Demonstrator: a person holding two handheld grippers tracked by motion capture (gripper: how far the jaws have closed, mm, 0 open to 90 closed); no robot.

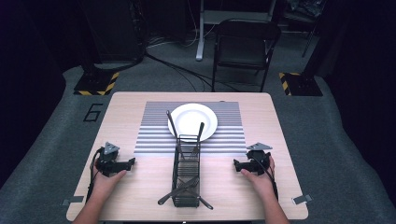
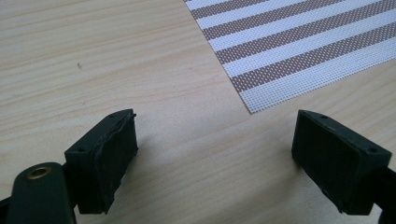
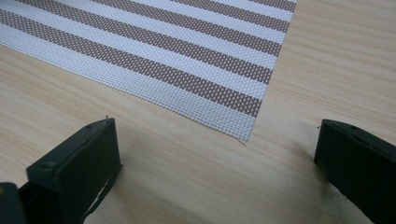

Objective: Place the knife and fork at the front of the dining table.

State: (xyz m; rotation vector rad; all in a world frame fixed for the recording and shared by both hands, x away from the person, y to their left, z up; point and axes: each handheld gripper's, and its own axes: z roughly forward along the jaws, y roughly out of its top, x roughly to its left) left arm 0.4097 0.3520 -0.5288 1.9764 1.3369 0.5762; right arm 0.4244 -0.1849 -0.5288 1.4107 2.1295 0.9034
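A white plate point(image 1: 192, 120) sits on a striped placemat point(image 1: 154, 135) in the middle of the wooden table point(image 1: 126, 105). In front of it stands a black wire caddy point(image 1: 187, 173) holding several dark utensils; some lean up over the plate, others stick out near the front edge. My left gripper point(image 1: 130, 163) rests on the table left of the caddy, jaws open and empty. In the left gripper view its gripper point(image 2: 215, 149) points at the placemat's corner point(image 2: 252, 109). My right gripper point(image 1: 237, 164) rests right of the caddy, open and empty. Its own view has the gripper point(image 3: 217, 161) near a mat corner point(image 3: 247, 135).
A black folding chair point(image 1: 245, 44) stands beyond the table's far edge, with cables on the grey floor around it. Yellow-and-black striped bases point(image 1: 98, 84) sit at the far left and far right. Tape tabs mark the table's front corners.
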